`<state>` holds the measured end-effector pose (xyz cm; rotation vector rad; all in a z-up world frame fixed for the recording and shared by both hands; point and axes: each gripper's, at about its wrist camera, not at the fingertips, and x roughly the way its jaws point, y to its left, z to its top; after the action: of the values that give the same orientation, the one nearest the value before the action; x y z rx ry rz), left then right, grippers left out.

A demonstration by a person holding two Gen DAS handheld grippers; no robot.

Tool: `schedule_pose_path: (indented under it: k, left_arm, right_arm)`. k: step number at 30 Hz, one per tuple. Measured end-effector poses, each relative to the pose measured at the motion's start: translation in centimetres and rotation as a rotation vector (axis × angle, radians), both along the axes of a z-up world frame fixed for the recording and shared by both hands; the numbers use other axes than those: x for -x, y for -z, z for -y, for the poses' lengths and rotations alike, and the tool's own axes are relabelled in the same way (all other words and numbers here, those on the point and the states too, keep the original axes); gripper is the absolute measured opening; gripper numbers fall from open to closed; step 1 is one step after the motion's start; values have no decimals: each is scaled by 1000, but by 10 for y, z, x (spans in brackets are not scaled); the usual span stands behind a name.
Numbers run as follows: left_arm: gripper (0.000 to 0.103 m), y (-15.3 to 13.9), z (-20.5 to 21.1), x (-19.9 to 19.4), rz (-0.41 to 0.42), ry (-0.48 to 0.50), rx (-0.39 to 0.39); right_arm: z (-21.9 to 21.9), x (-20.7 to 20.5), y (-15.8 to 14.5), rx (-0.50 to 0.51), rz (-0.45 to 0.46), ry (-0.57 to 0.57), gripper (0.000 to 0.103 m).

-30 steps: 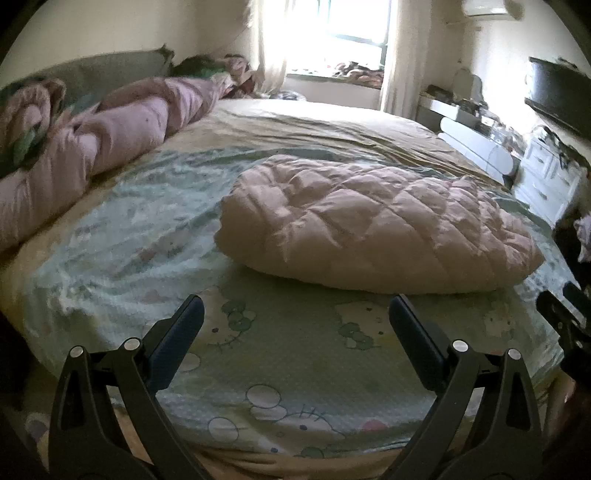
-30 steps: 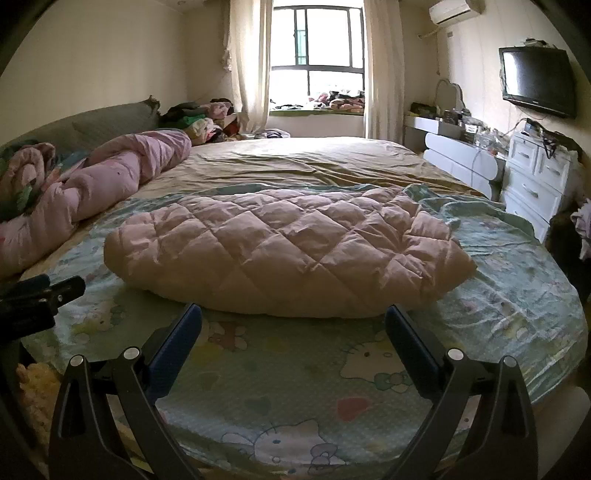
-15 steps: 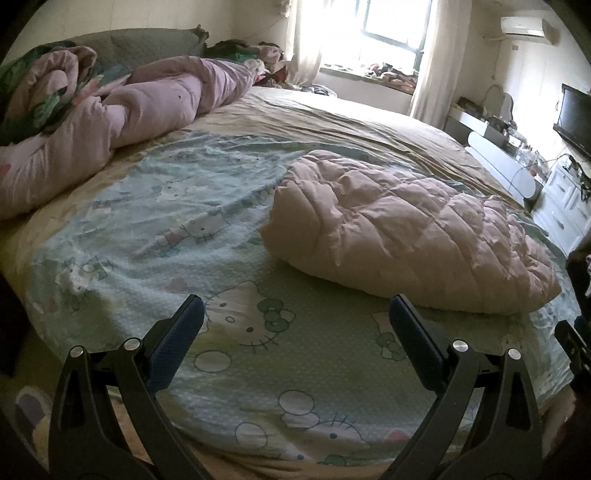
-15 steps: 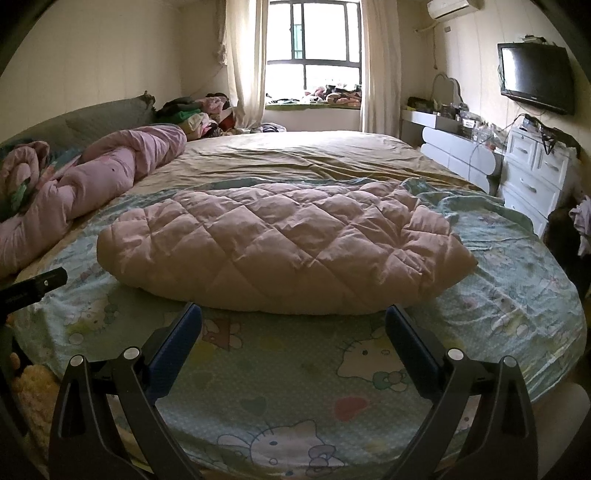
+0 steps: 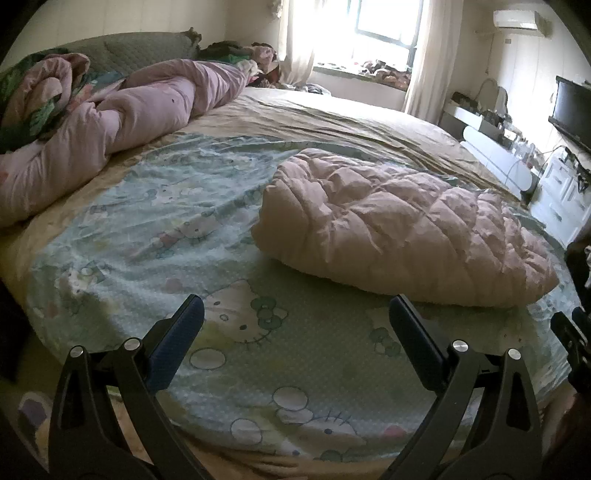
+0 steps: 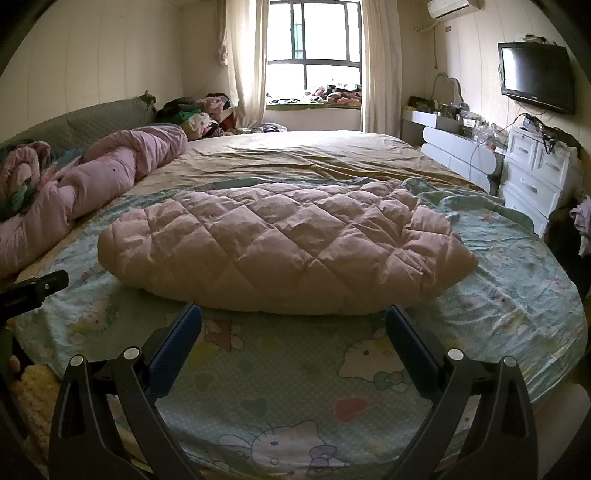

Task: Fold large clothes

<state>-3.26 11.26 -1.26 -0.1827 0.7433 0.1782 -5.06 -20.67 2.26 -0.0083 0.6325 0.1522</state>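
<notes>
Though unlabelled, cartoon-cat sheet under quilted coat.

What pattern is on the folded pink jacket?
Diamond quilting on the pink jacket, clearest in the right wrist view.

One of nearly everything, two claws

We count one pink quilted puffer coat on one bed, one cartoon-cat sheet, one rolled pink duvet, one wall television, one window, one air conditioner, one white dresser, and two claws: left claw, right claw.
</notes>
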Motion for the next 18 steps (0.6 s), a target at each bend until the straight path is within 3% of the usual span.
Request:
schedule_pose_path:
  k: [18]
  left_arm:
    - [94,1,4,0,-7,2,-8]
  right_arm:
    - [1,-1,6,-2,-29,7,99]
